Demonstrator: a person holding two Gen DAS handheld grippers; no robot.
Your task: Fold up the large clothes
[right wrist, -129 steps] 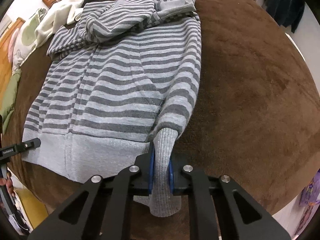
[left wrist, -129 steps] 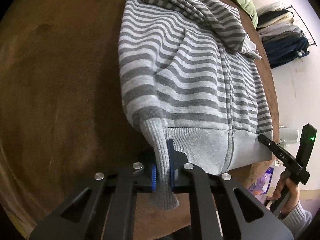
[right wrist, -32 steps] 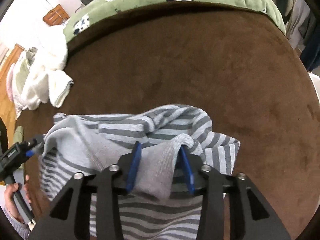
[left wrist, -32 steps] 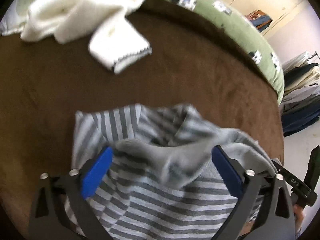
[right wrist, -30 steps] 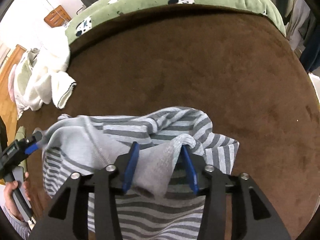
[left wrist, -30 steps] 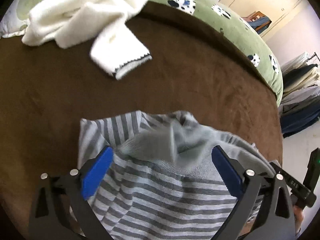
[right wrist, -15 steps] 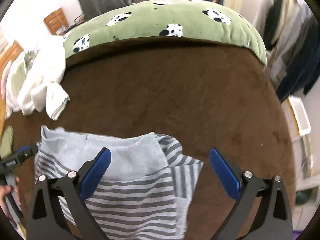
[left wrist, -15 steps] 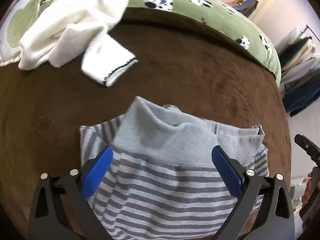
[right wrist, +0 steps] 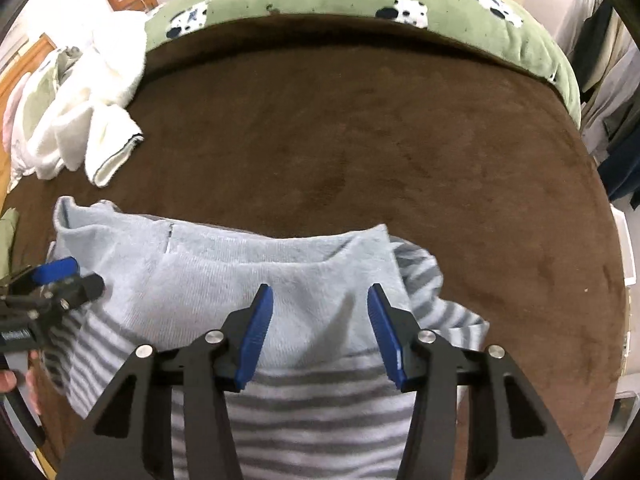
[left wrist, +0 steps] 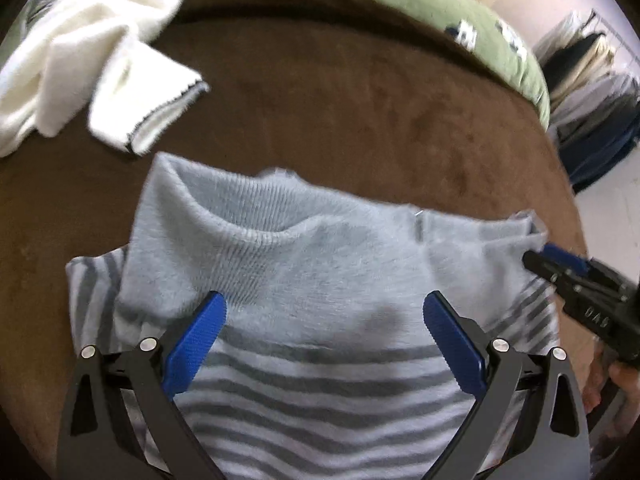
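**Both claws spread over the folded hoodie**

My left claw (left wrist: pixel 324 334) stands wide, blue pads (left wrist: pixel 194 344) far apart, nothing between them. It hangs above the striped hoodie (left wrist: pixel 320 280), over the left half of the fold. My right claw (right wrist: pixel 320 336) is parted too, somewhat narrower, pads (right wrist: pixel 254 338) clear of the cloth on both sides; no grip on anything.

The hoodie lies on the brown blanket (right wrist: pixel 360 132) of the bed, doubled over on itself. The plain grey ribbed hem band (left wrist: pixel 280 240) lies uppermost across the far edge, with grey-and-white stripes showing below it toward me. A striped bit of fabric (right wrist: pixel 432 280) pokes out at the right side from under the band. A zipper line (right wrist: pixel 170 242) shows in the band left of centre.

From the left wrist view, the right claw's tip (left wrist: pixel 560 264) sits at the band's right end, touching or just over it; I cannot tell which.

Beyond the hoodie, well apart from it: a heap of white garment (right wrist: pixel 88 128) at the far left of the blanket, a green cow-print cushion (right wrist: pixel 360 0) along the back edge, hanging clothes (left wrist: pixel 592 92) off to the right.
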